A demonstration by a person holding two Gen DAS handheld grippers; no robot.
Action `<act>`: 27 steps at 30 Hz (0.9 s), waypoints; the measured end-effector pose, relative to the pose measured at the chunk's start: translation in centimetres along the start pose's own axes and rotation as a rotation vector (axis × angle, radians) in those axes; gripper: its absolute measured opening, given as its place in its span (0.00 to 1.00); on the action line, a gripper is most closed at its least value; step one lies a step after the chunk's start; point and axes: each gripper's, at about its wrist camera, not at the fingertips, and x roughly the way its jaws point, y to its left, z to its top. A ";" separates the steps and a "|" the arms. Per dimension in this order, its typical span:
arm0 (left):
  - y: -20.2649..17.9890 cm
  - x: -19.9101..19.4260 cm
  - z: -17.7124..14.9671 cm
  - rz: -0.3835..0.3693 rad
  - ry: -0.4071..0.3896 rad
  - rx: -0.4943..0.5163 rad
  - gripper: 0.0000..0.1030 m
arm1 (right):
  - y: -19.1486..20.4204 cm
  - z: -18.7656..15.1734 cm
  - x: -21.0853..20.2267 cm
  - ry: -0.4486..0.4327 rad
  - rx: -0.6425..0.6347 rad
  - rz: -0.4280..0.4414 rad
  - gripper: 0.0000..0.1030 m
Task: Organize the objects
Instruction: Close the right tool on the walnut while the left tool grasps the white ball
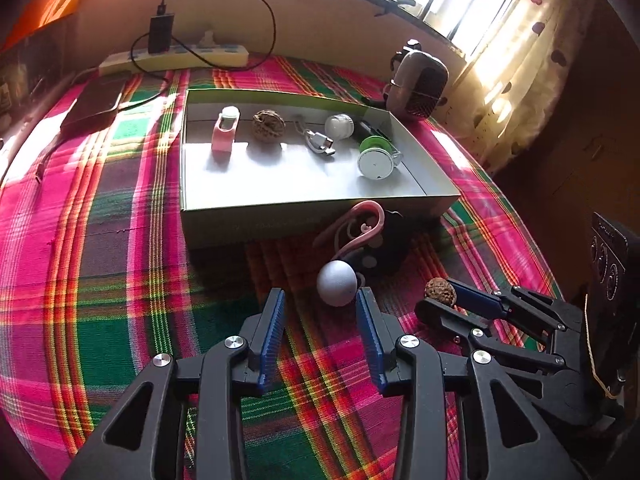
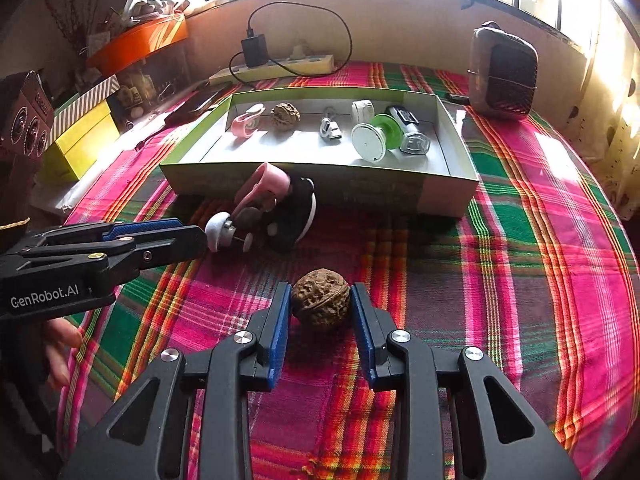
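Observation:
A shallow open box (image 1: 256,216) (image 2: 448,184) lies on the plaid cloth. It holds a pink clip, a walnut (image 1: 268,125), a USB adapter, a small white jar and a green-and-white spool (image 1: 376,158). In front of it lie a pink hook (image 1: 360,220) on a black object, and a white ball (image 1: 337,282). My left gripper (image 1: 322,302) is open, its fingertips on either side of the white ball's near edge. My right gripper (image 2: 320,300) is shut on a second walnut (image 2: 321,304), low over the cloth; it also shows in the left wrist view (image 1: 440,289).
A power strip with a black charger (image 2: 272,66) lies along the back wall. A small fan-like device (image 2: 502,76) stands at the back right. A phone (image 1: 98,100) lies left of the box. Yellow and orange boxes (image 2: 80,140) stand at the far left.

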 end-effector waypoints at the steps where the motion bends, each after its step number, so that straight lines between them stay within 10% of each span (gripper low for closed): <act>1: -0.1 0.1 0.1 -0.005 0.002 0.008 0.34 | -0.3 -0.1 -0.1 0.000 0.007 -0.001 0.30; 27: -1.5 2.2 1.3 0.052 0.028 0.060 0.33 | -3.4 0.0 -0.3 -0.006 0.044 0.009 0.30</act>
